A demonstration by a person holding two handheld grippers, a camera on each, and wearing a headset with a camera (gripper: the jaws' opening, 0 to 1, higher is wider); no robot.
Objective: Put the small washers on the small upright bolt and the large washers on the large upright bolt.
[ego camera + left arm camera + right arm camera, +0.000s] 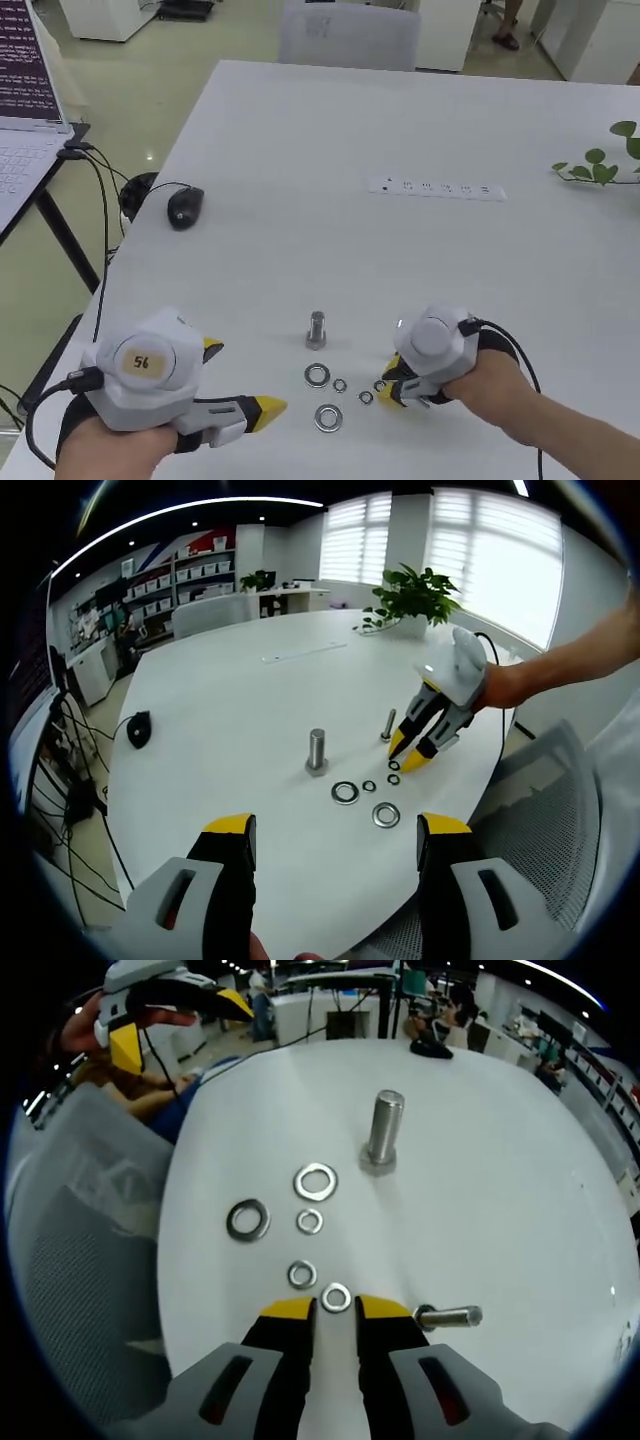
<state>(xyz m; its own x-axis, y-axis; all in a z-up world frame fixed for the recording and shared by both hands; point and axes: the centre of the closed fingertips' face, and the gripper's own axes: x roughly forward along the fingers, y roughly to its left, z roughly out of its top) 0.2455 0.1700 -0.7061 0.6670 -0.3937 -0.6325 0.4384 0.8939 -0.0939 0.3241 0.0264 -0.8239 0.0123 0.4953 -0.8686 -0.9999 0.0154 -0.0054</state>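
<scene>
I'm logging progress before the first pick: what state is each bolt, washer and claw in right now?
Large bolt: upright, no washer on it.
Small bolt: upright, no washer on it.
Large washers: both lying flat, loose, on neither bolt.
Small washers: all three lying flat, loose.
Left claw: wide open, empty.
Right claw: narrowly open, tips at the nearest small washer, not gripping it.

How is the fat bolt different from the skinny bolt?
The large bolt is thicker and taller than the small bolt. The large bolt stands out in the open near the washers; the small bolt stands close beside the right hand-held gripper. Both are silvery metal and stand upright.
</scene>
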